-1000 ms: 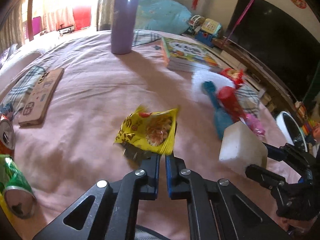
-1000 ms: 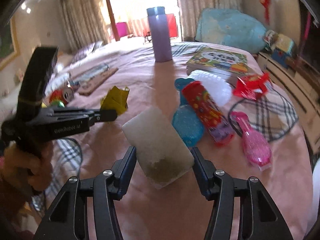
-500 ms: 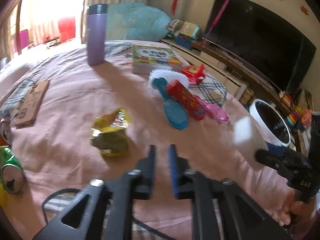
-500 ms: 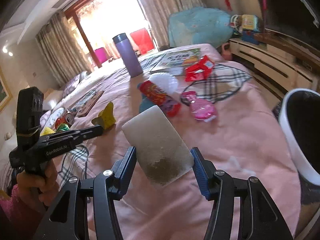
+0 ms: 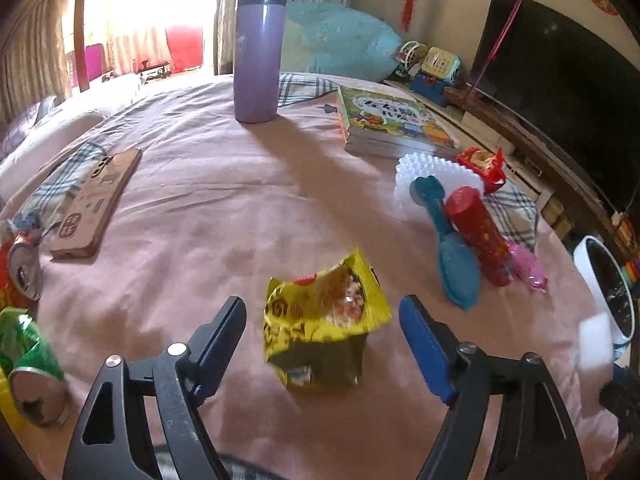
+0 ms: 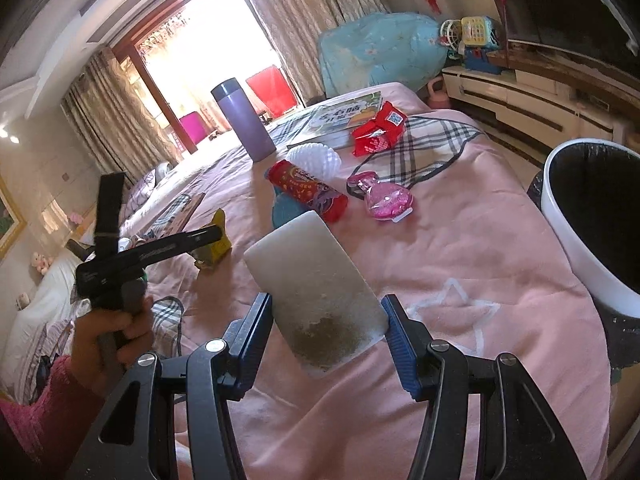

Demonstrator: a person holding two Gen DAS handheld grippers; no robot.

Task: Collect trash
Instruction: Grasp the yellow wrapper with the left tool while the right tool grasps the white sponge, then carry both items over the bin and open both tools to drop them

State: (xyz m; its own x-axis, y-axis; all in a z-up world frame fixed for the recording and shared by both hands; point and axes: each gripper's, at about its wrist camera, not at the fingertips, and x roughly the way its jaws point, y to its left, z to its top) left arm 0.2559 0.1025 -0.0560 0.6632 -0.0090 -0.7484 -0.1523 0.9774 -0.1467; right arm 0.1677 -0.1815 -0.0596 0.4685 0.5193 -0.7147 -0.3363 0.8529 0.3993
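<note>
My left gripper [image 5: 322,312] is open, its jaws on either side of a crumpled yellow snack wrapper [image 5: 326,322] that lies on the pink bedspread [image 5: 200,208]. The wrapper [image 6: 212,242] also shows in the right wrist view, next to the left gripper [image 6: 212,236]. My right gripper [image 6: 326,320] is shut on a dirty white sponge block [image 6: 316,288] and holds it above the bed. The sponge [image 5: 596,340] appears at the right edge of the left wrist view. A white trash bin with a black liner [image 6: 592,216] stands beside the bed on the right; it also shows in the left wrist view [image 5: 606,284].
On the bed lie a red snack tube [image 5: 480,236], a blue brush [image 5: 452,252], a pink bottle [image 6: 384,198], a red wrapper [image 6: 378,128], a book [image 5: 392,120], a purple flask [image 5: 258,52], a phone case [image 5: 96,204] and crushed cans [image 5: 28,364] at left.
The left gripper let go of the yellow wrapper, drew back, then opened wide around it. The right gripper carried the sponge to the right, toward the bin.
</note>
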